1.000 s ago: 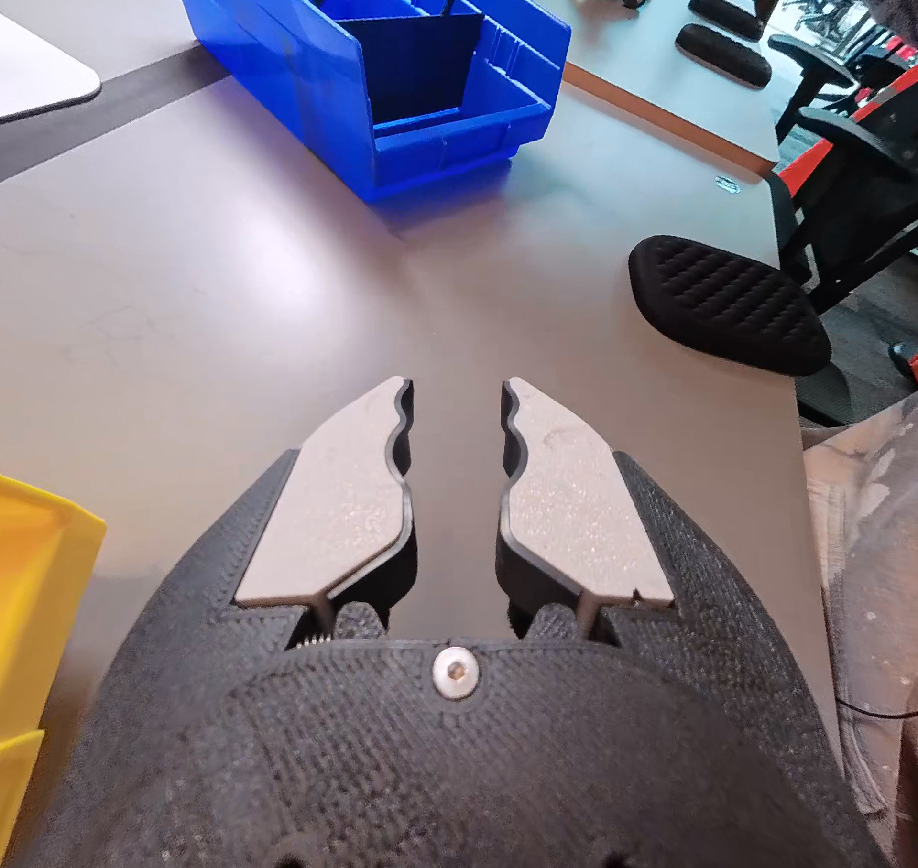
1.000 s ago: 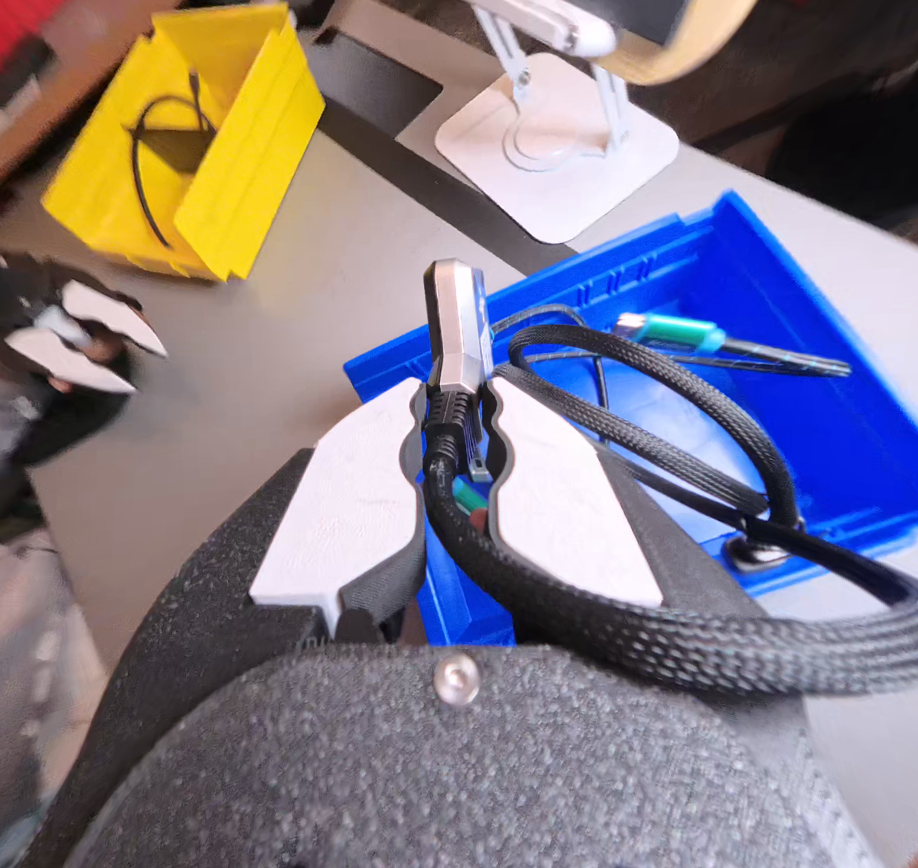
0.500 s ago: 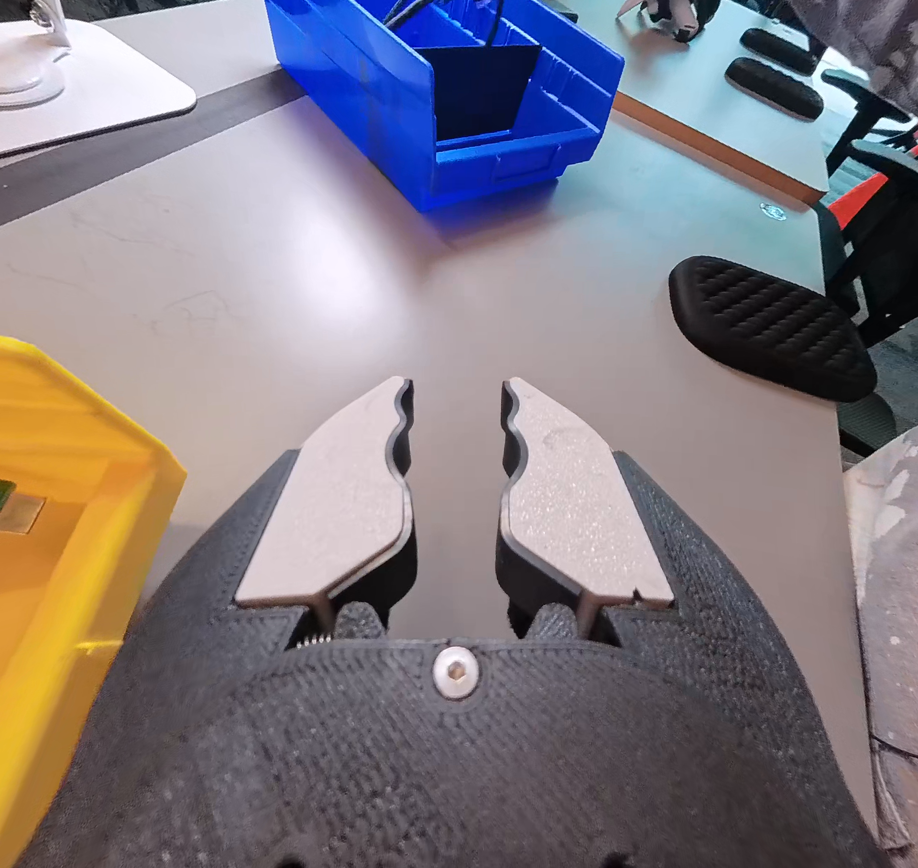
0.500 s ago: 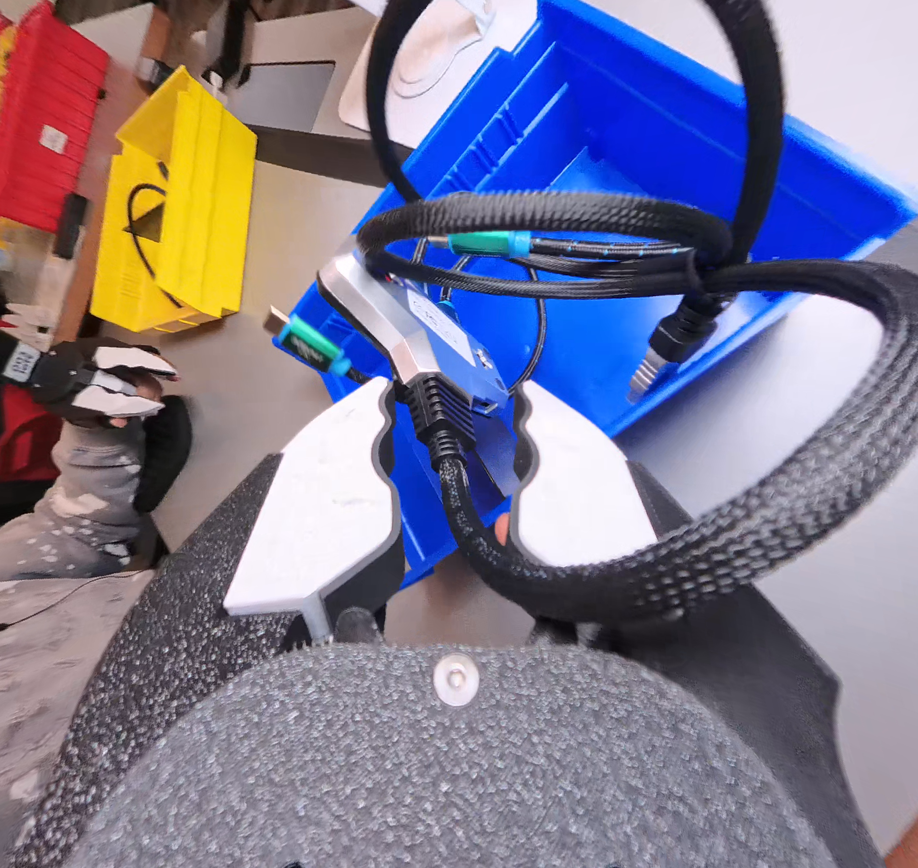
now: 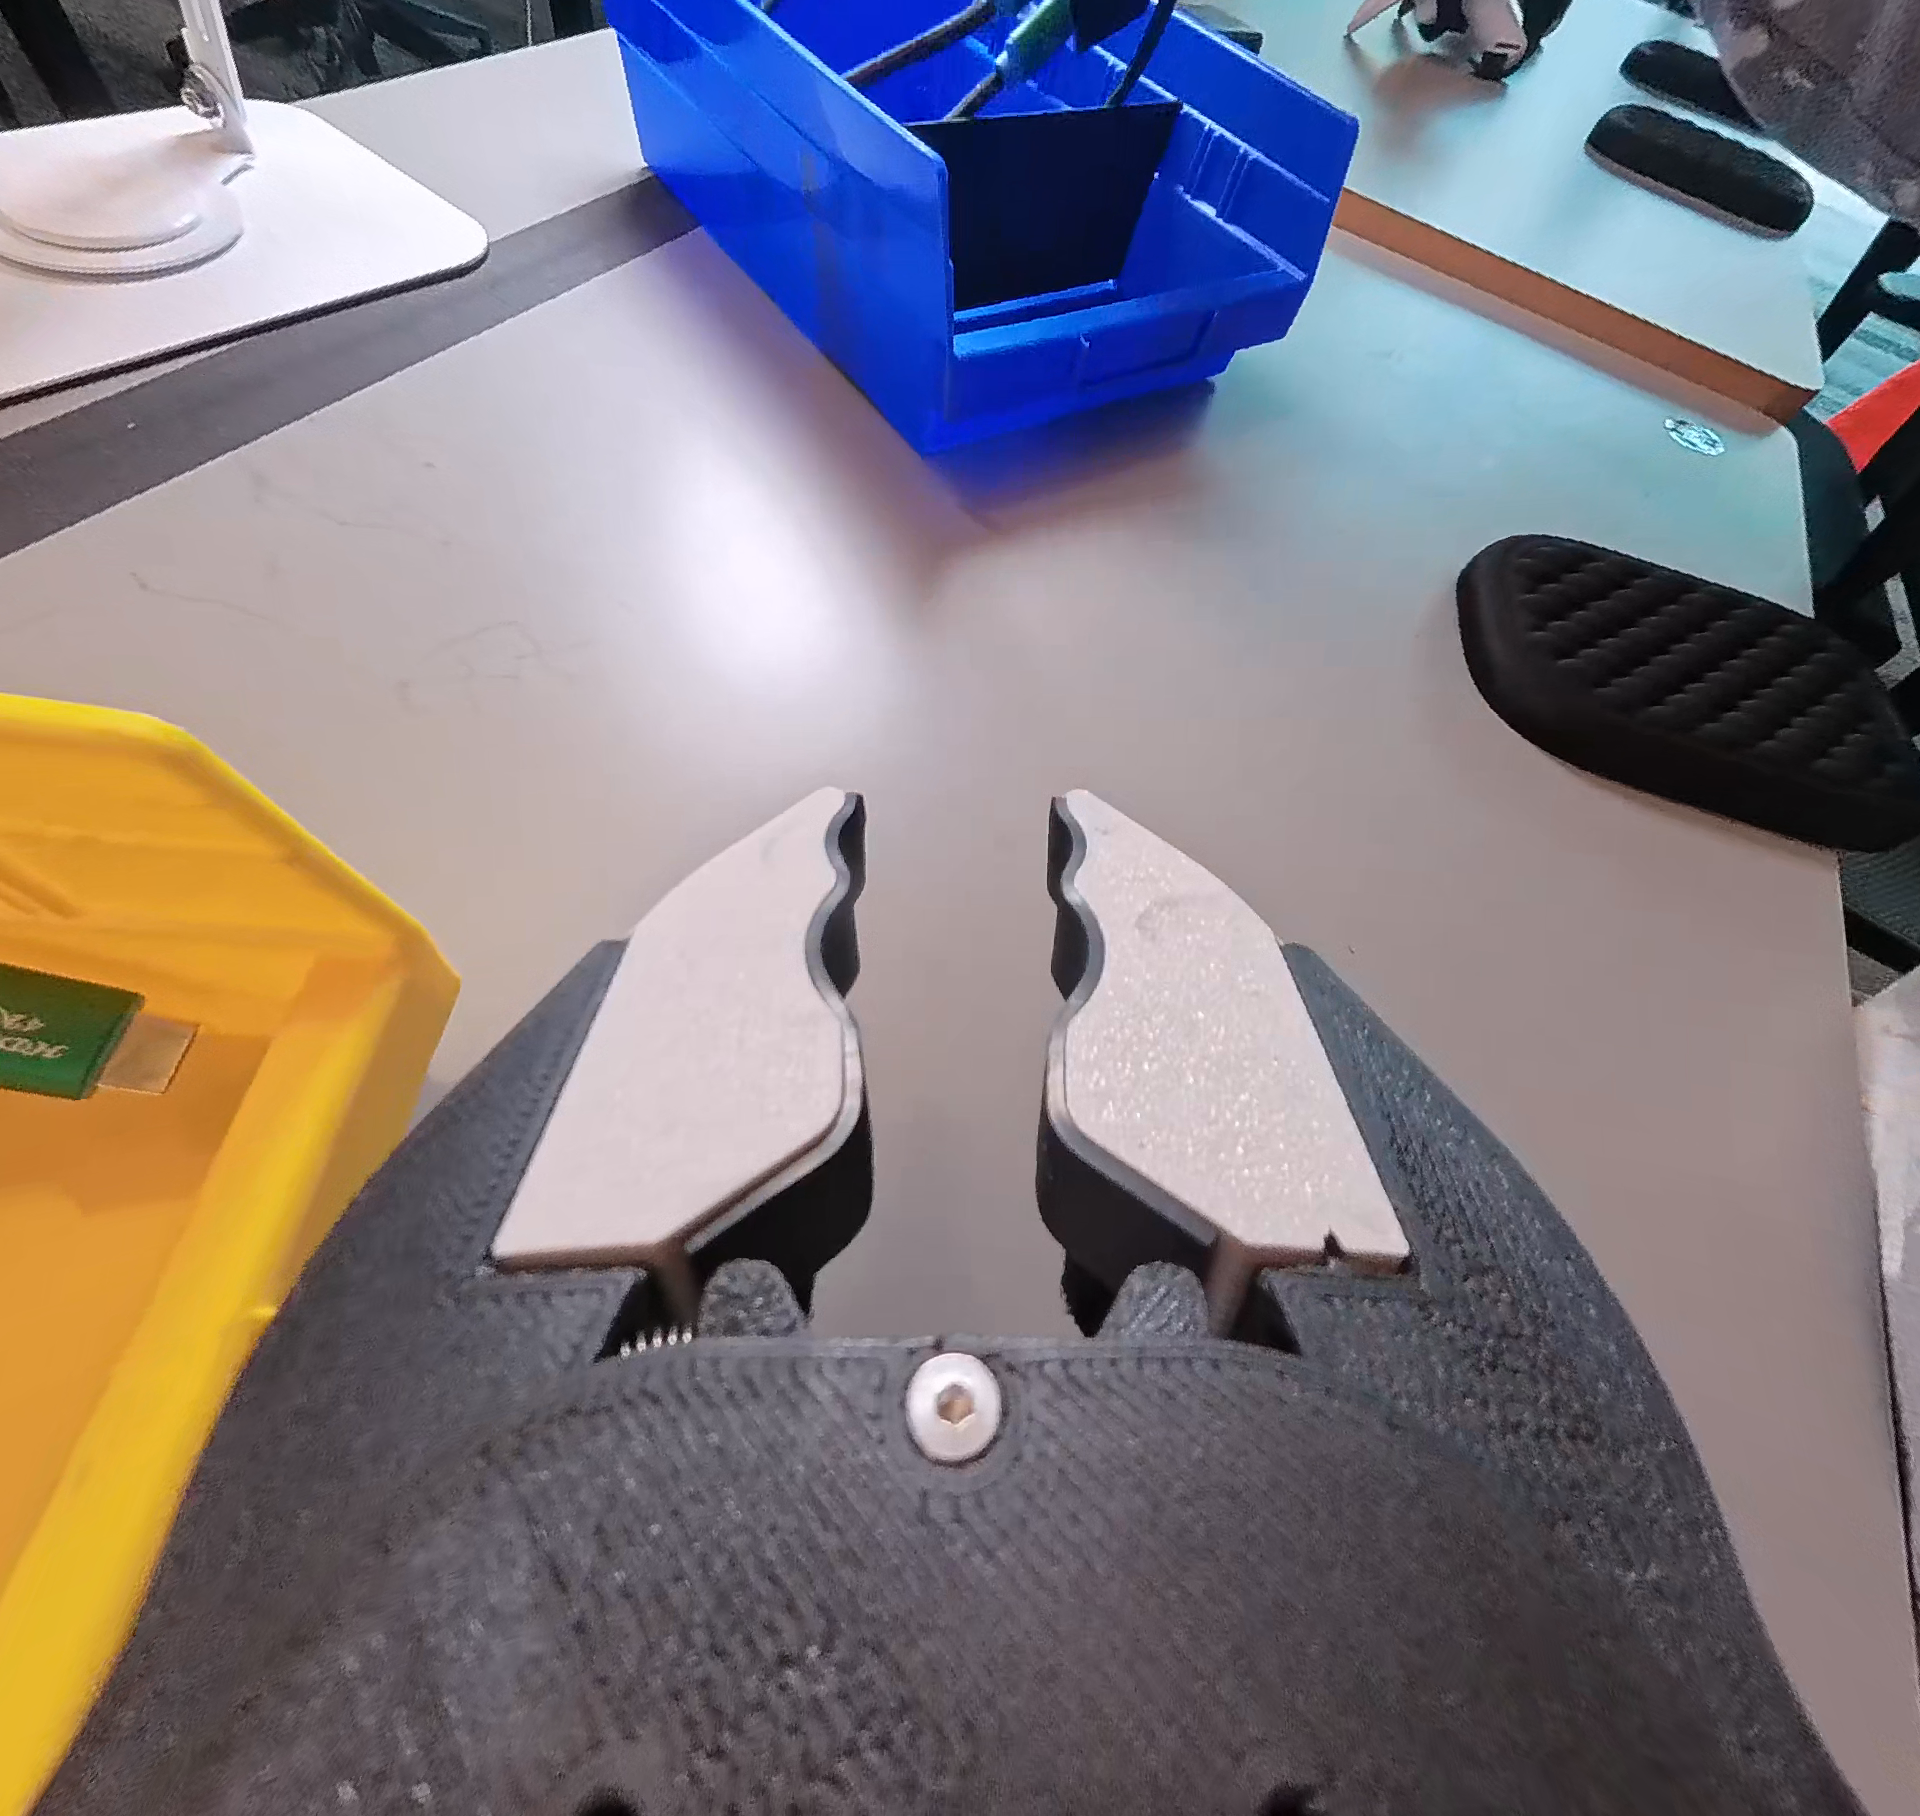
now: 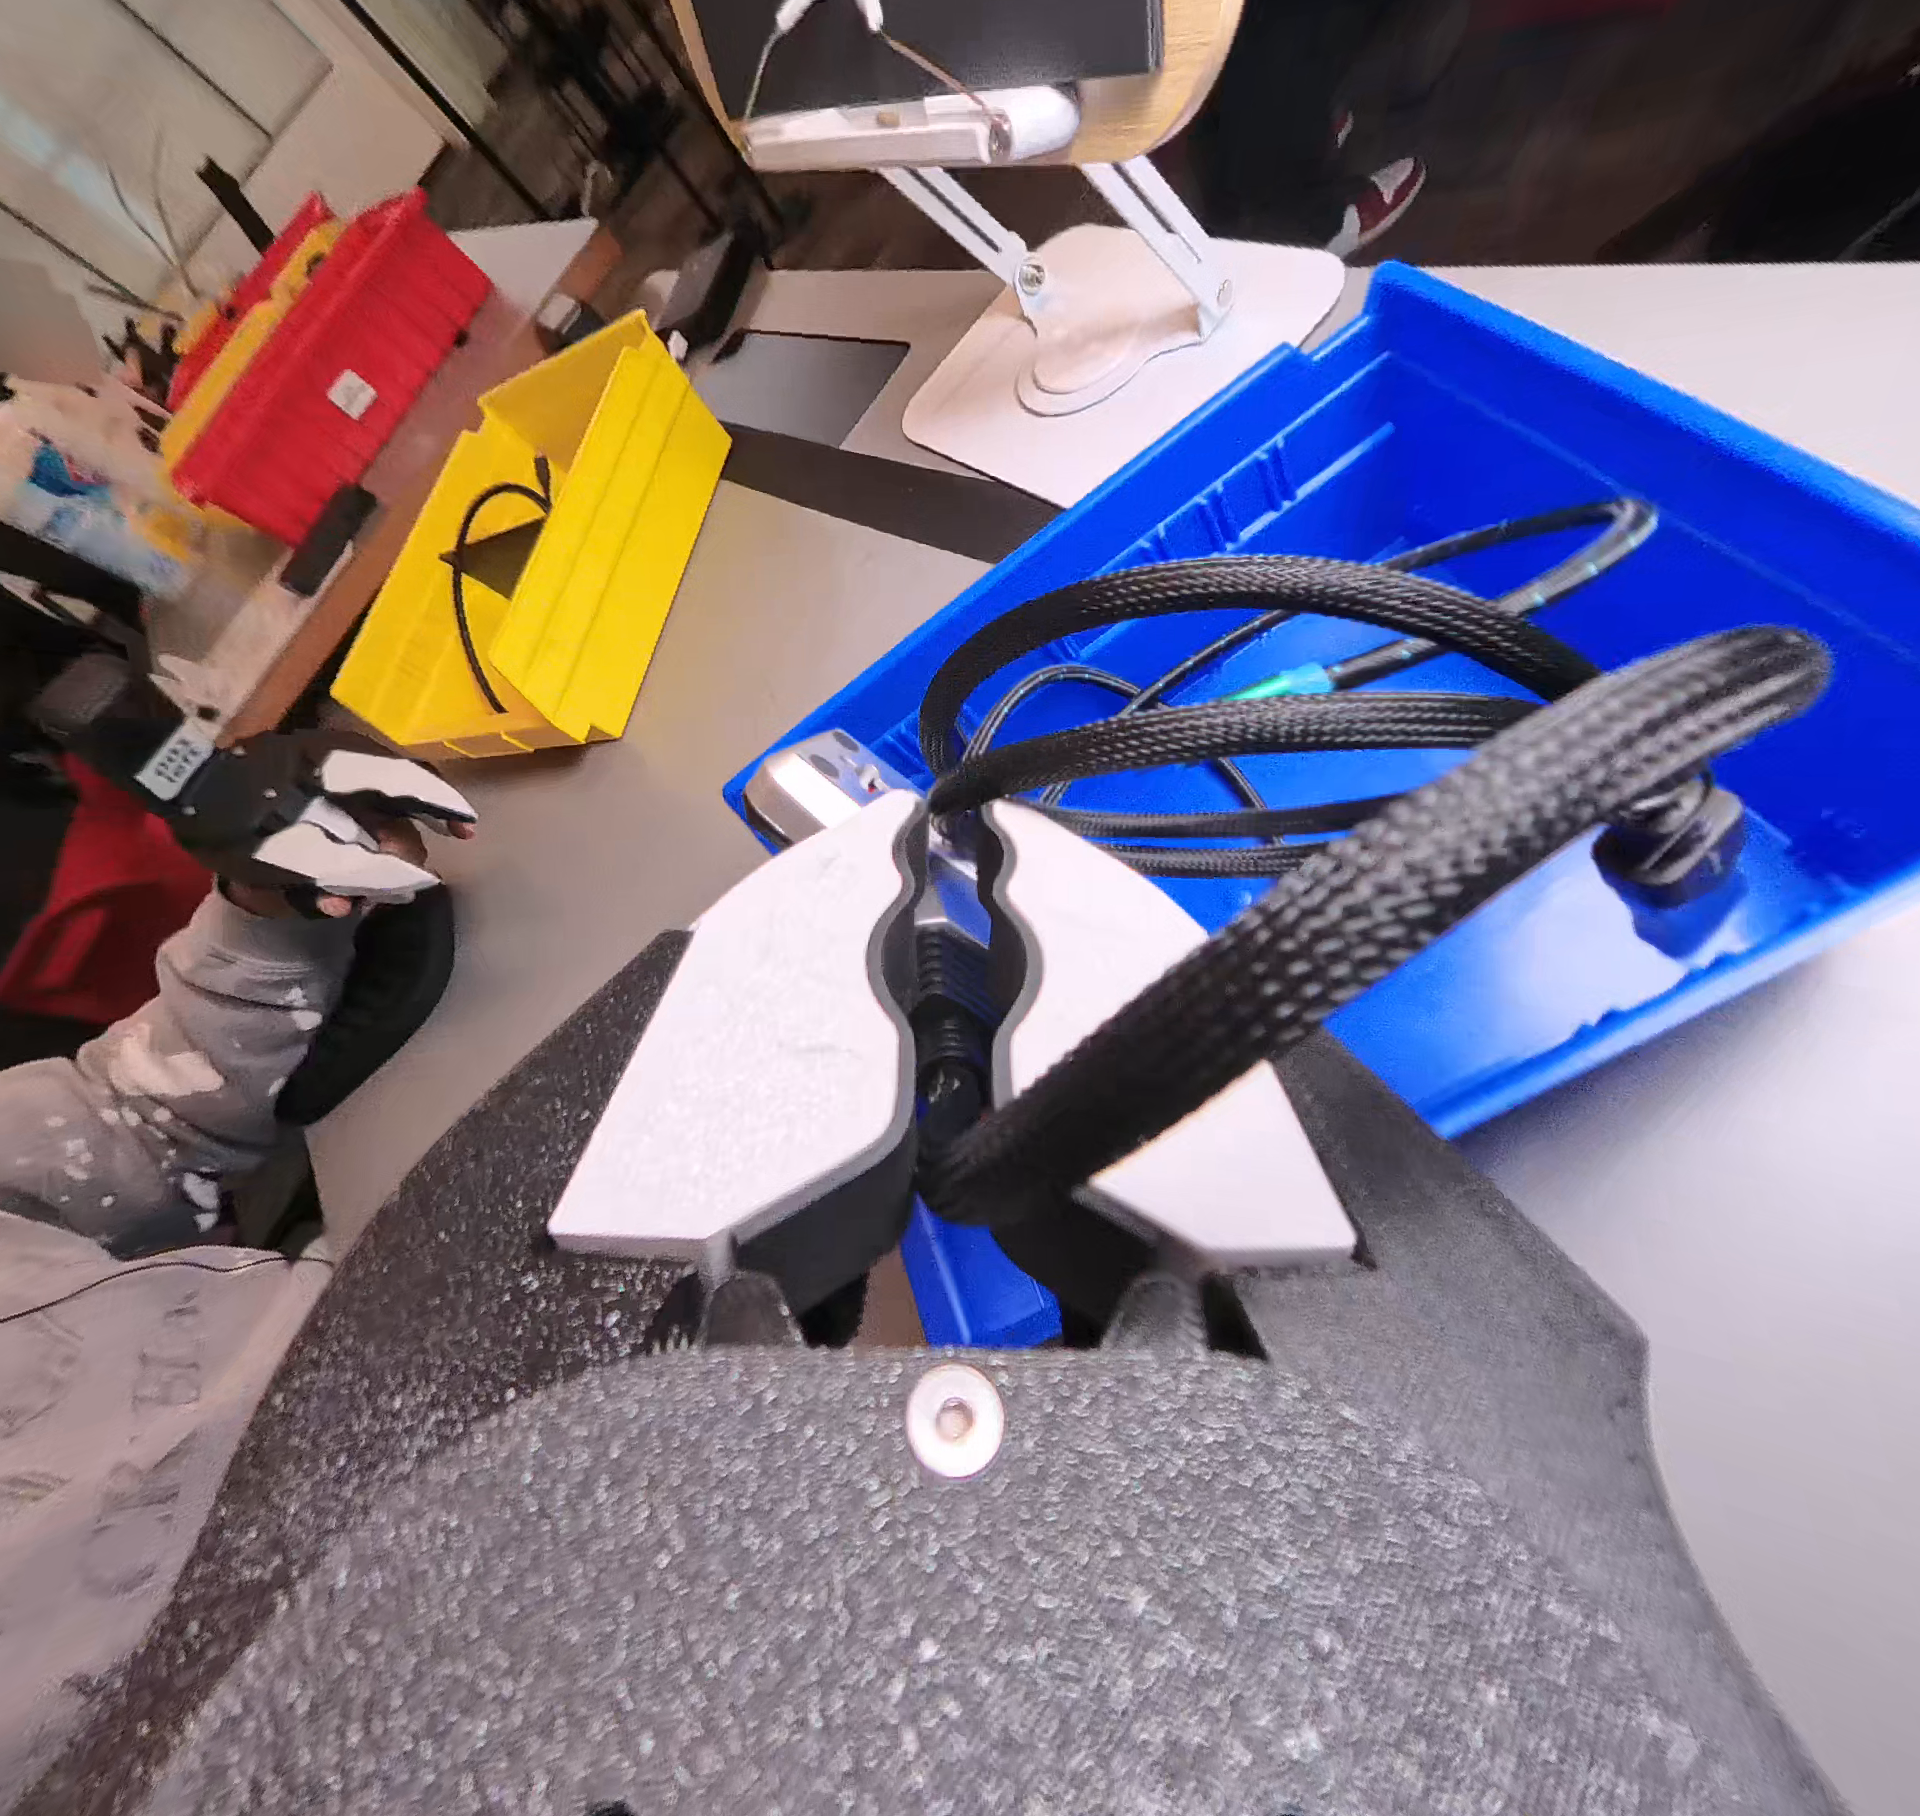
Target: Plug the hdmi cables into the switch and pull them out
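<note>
Right claw (image 6: 951, 821) clamped on the silver switch (image 6: 805, 787) at its braided black cable (image 6: 1382, 919), over a blue bin (image 6: 1766, 561), left claw (image 5: 954, 816) open, empty, above the grey desk (image 5: 623, 561) beside a yellow bin (image 5: 260, 945)

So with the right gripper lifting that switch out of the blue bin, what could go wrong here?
1. The switch's braided cable loops across the right gripper and among the thin cables in the blue bin; lifting may drag them out.
2. The fingers pinch only the switch at its cable end, so it could twist loose.
</note>
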